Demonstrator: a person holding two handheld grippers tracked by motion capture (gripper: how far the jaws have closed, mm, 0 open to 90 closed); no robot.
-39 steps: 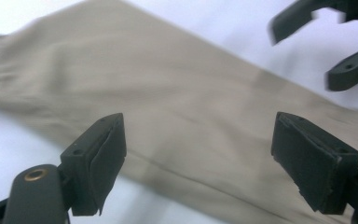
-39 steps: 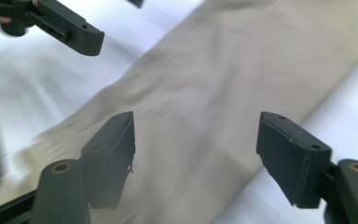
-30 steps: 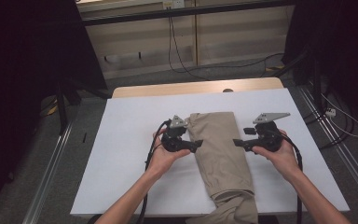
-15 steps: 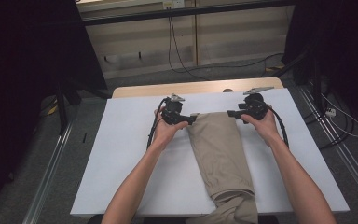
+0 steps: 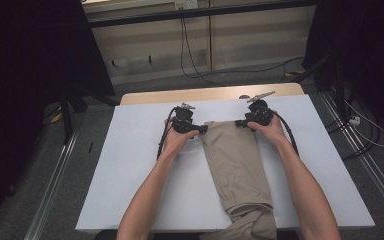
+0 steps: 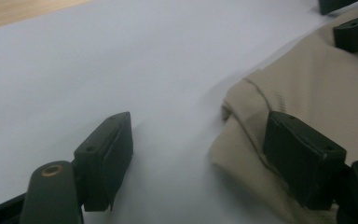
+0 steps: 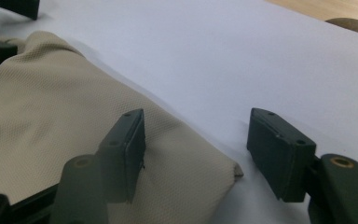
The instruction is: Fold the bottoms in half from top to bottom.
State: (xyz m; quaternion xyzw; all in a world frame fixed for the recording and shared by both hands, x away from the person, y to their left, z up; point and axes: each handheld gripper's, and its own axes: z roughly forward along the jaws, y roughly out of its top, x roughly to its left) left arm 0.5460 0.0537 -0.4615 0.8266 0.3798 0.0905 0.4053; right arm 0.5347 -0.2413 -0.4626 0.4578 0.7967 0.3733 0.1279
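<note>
Where it lies lengthwise down the middle of the white table cover [image 5: 130,165], the folded beige trousers [image 5: 235,165] run from the far edge toward the near edge; their near end is bunched, hangs over that edge and is cut off by the high view's lower border.

Far left corner of the trousers: the left gripper [image 5: 200,129], jaws apart with the corner between them. In the left gripper view one jaw stands over the cloth and the other over bare cover; whether the pads touch the fabric is hard to make out. A stitched seam shows here that the high view is too coarse to give.

Far right corner: the right gripper [image 5: 241,123], jaws apart and lately closing, the pointed cloth corner between them, unpinched in the right gripper view.

Both forearms enter from the near edge, stretched forward, hands wrapped round the gripper bodies, jaws turned inward toward each other. A tan tabletop strip [image 5: 145,96] shows beyond the cover.
</note>
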